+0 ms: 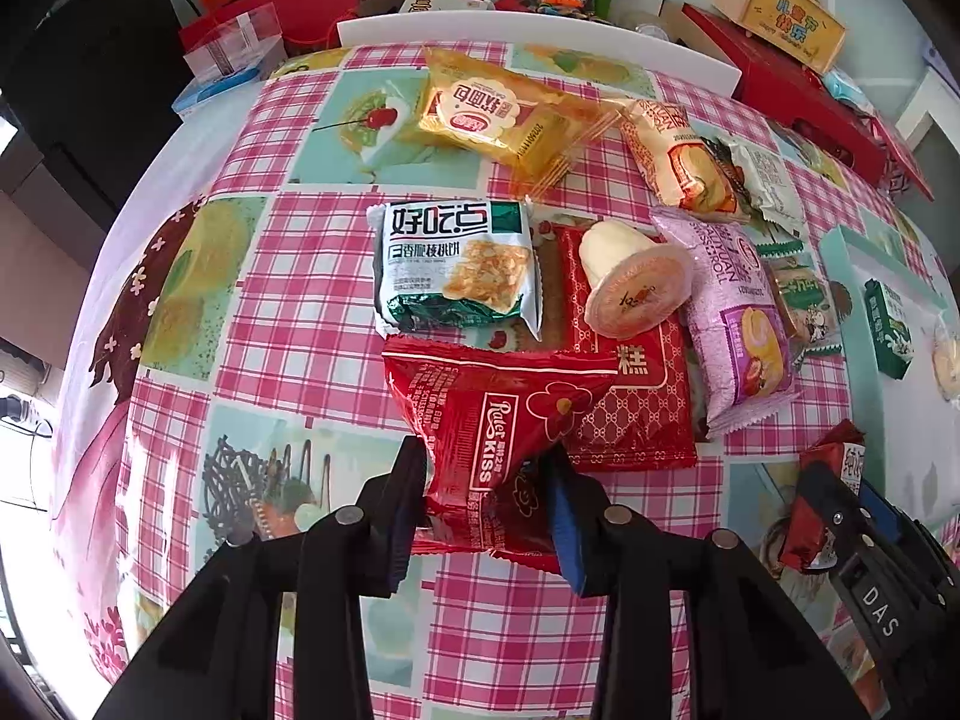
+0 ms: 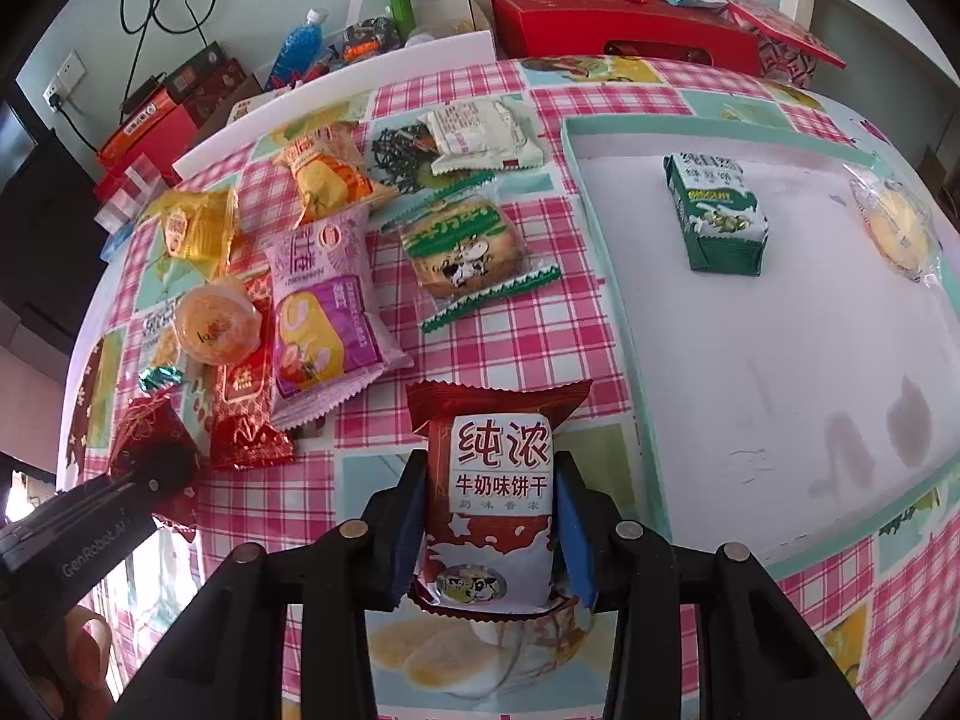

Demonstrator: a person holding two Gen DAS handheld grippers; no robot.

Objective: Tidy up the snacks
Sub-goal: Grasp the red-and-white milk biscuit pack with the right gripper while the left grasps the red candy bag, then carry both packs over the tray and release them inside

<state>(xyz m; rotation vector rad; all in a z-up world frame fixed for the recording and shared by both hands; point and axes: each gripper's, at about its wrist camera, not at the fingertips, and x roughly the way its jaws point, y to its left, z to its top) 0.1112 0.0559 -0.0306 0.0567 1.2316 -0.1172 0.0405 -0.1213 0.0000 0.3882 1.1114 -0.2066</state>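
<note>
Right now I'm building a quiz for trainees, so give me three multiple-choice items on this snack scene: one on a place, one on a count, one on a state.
1. Where does the green biscuit box lie?
A. in the shallow tray
B. on the checked tablecloth
C. under the purple packet

2. How many snacks are in the tray?
A. none
B. two
C. five

3. What is the right gripper doing?
A. hanging open
B. clamping a milk biscuit packet
C. pressing the jelly cup

Answers: 1 A, the box sits inside the tray's rim. 2 B, only the box and a clear-wrapped yellow cake lie there. 3 B, both fingers press the packet's sides.
</note>
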